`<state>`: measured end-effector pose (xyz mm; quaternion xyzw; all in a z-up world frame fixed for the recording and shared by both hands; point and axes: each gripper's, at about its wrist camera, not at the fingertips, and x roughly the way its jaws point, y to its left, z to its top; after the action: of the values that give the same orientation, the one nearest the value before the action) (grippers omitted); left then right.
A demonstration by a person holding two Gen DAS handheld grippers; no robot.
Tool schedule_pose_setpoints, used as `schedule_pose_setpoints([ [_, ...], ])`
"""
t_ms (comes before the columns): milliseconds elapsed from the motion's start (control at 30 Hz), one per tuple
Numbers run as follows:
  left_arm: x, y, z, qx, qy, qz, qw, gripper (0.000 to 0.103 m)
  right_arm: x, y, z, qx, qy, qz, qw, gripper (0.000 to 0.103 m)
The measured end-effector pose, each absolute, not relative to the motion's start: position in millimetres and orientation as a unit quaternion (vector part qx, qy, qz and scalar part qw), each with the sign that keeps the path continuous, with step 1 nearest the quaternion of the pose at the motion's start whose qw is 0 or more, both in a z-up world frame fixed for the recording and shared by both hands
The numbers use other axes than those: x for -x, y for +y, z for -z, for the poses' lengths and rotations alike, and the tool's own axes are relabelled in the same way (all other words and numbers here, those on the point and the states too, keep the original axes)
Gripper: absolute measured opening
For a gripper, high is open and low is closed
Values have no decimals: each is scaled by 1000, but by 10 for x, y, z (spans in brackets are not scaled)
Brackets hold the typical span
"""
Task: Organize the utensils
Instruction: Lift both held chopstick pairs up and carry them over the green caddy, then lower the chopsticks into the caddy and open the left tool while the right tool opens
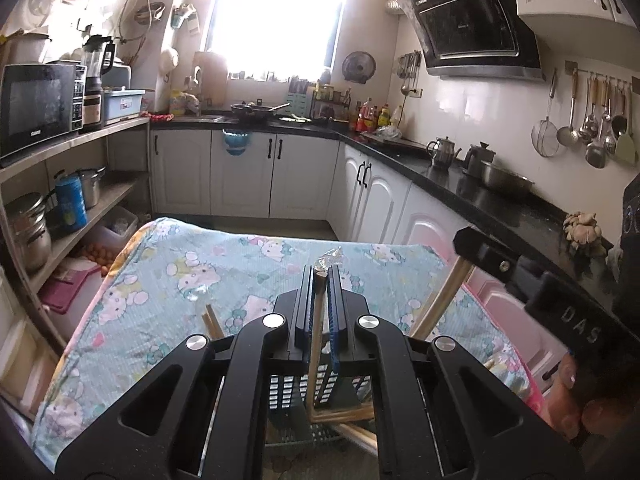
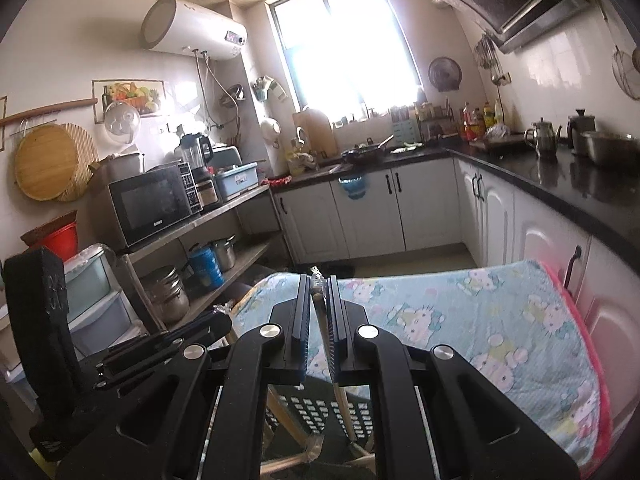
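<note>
My left gripper (image 1: 320, 280) is shut on a pale wooden chopstick (image 1: 316, 332) that runs down between the jaws into a black slotted utensil basket (image 1: 288, 392) below. More wooden chopsticks (image 1: 212, 322) lean in the basket. My right gripper (image 2: 319, 290) is shut on another wooden chopstick (image 2: 340, 392) with clear plastic wrap at its tip, above the same black basket (image 2: 308, 408). In the left wrist view the right gripper (image 1: 480, 252) stands at the right, holding its chopstick (image 1: 444, 296). In the right wrist view the left gripper's body (image 2: 132, 352) is at the left.
The basket stands on a table under a light-blue cartoon-cat cloth (image 1: 192, 272), also seen in the right wrist view (image 2: 500, 320). A black kitchen counter (image 1: 460, 184) with kettles and a bowl runs along the right. A metal shelf (image 1: 80, 200) with pots stands on the left.
</note>
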<state>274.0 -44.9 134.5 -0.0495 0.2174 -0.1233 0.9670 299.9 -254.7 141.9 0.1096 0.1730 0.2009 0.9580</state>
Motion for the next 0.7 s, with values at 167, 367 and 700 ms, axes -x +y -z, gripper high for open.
schedule_pose_setpoints([
  [167, -2742, -457, -1274, 49, 227, 121, 965, 2, -3052, -2543, -1232, -120, 195, -200, 953, 8],
  [367, -2745, -434, -1192, 52, 235, 118, 964, 2, -3026, -2593, -1064, -132, 216, -192, 948, 8],
  [700, -2677, -438, -1139, 48, 235, 115, 964, 2, -2890, -2721, -916, -142, 228, -180, 946, 9],
])
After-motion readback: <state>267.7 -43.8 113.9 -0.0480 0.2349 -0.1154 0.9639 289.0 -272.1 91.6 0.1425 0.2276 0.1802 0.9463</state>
